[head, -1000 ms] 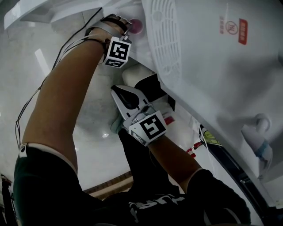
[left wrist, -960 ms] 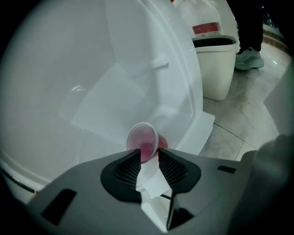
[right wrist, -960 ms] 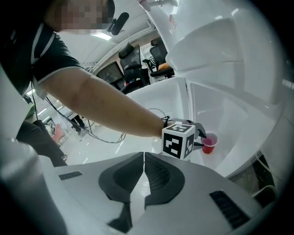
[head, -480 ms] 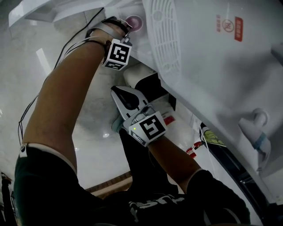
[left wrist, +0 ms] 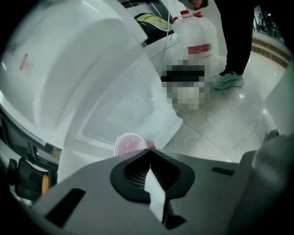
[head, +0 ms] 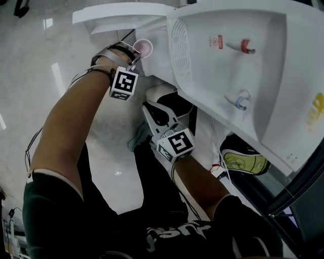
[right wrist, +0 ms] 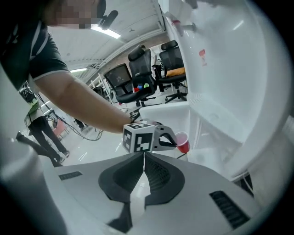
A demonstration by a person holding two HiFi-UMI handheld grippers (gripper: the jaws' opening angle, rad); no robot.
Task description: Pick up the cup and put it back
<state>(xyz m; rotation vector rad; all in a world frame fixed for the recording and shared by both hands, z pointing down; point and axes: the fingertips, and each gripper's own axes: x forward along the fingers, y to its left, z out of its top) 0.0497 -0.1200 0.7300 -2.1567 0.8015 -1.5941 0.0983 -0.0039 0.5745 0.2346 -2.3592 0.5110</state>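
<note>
A small red cup (head: 144,48) hangs in front of the white shelf's underside, held by its rim. My left gripper (head: 135,54) has just closed its jaws, and the rim sits between them. In the left gripper view the cup (left wrist: 131,144) shows its pink inside just past the closed jaws of the left gripper (left wrist: 150,149). The right gripper view shows the cup (right wrist: 183,142) from the side at the left gripper's tips. My right gripper (head: 148,106) hangs lower and nearer me, shut on nothing, and its jaws meet in its own view (right wrist: 144,154).
A big white water dispenser (head: 283,96) with a red tap (head: 244,46) and a blue tap (head: 237,100) fills the right. A white shelf (head: 121,14) juts out above the cup. A yellow-green shoe (head: 244,161) and glossy floor lie below. Office chairs (right wrist: 140,69) stand far off.
Both grippers have risen and the left one has carried the cup up and leftwards. The head view has swung, so the dispenser's taps and the whole shelf now show.
</note>
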